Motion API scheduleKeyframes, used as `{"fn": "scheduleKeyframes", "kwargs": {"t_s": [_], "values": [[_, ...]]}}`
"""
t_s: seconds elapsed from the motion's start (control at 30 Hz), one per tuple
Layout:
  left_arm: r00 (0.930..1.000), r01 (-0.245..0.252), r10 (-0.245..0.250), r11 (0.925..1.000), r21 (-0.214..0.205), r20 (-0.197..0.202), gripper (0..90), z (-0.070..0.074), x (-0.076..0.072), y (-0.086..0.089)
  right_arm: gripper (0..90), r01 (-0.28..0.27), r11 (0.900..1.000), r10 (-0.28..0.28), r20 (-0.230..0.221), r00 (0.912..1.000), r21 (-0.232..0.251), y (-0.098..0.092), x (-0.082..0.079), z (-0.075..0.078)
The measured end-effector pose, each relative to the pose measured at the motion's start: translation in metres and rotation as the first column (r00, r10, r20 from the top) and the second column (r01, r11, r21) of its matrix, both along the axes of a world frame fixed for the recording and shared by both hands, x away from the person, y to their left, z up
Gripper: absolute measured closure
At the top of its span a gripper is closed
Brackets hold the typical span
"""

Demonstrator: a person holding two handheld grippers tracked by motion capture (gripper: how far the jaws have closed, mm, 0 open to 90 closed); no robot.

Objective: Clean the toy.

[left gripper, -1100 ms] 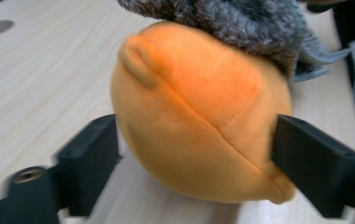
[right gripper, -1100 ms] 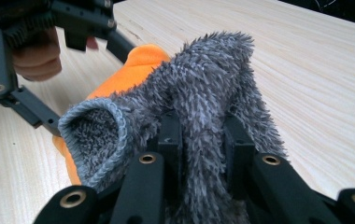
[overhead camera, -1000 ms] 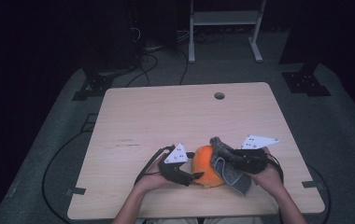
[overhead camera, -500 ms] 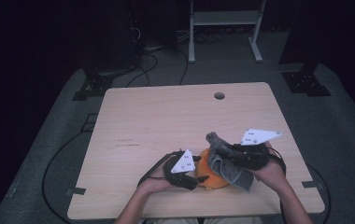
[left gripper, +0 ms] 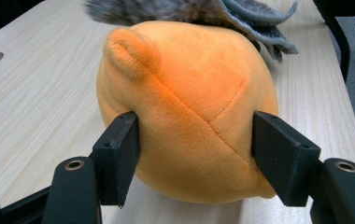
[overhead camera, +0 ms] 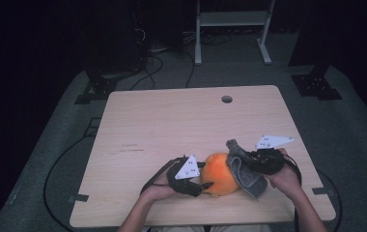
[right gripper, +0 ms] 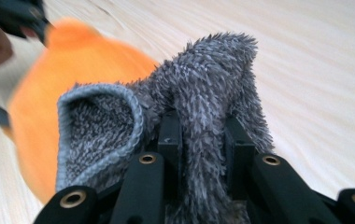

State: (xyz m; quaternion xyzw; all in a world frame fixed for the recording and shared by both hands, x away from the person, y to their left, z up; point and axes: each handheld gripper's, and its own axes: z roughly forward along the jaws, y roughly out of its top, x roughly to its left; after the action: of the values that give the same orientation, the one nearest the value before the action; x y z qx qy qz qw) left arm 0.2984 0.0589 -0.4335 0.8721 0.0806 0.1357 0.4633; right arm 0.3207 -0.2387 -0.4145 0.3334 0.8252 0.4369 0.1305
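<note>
With the left gripper point(left gripper: 196, 161) squeezing the orange plush ball point(left gripper: 189, 107) near the table's point(overhead camera: 172, 121) near edge and the right gripper point(right gripper: 203, 140) pinching the grey fuzzy cloth point(right gripper: 203, 98) against it, a hard wipe is risking pushing the soft ball free.

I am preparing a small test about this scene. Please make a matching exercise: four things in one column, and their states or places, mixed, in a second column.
1. orange plush ball
2. grey cloth
3. left tongs
4. round hole

a. far part of the table top
b. closed on the ball's sides
c. pinched in the right tongs
d. resting on the table

Pairs: 1-d, 2-c, 3-b, 4-a
</note>
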Motion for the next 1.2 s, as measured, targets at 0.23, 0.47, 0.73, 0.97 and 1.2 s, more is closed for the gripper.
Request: {"fn": "scheduleKeyframes", "kwargs": {"t_s": [0.23, 0.47, 0.73, 0.97, 1.2], "values": [[0.9975, -0.070, 0.070, 0.9975, 0.008, -0.010, 33.4, -0.003, 0.007, 0.003, 72.4, -0.084, 0.9951, 0.081, 0.059, 0.9950, 0.052, 0.000, -0.033, 0.011], [0.9979, -0.042, 0.040, 0.9981, -0.044, -0.050, 23.9, 0.004, 0.010, 0.011, 72.3, -0.122, 0.9924, 0.123, 0.068, 0.9901, -0.012, 0.019, -0.032, 0.004], [0.9990, -0.013, 0.011, 0.9986, -0.051, -0.043, 39.1, -0.001, 0.010, 0.010, 72.3, -0.064, 0.9979, 0.064, 0.061, 0.9961, 0.001, 0.011, -0.013, -0.002], [0.9986, -0.031, 0.029, 0.9982, -0.050, -0.044, 42.6, 0.000, 0.010, 0.009, 73.3, 0.005, 0.9997, -0.003, 0.100, 0.9950, -0.023, 0.003, -0.014, 0.008], [0.9994, -0.032, 0.031, 0.9992, -0.025, -0.013, 39.0, -0.001, 0.009, 0.005, 73.1, -0.120, 0.9923, 0.123, 0.157, 0.9798, -0.030, 0.033, -0.033, 0.017]]}}
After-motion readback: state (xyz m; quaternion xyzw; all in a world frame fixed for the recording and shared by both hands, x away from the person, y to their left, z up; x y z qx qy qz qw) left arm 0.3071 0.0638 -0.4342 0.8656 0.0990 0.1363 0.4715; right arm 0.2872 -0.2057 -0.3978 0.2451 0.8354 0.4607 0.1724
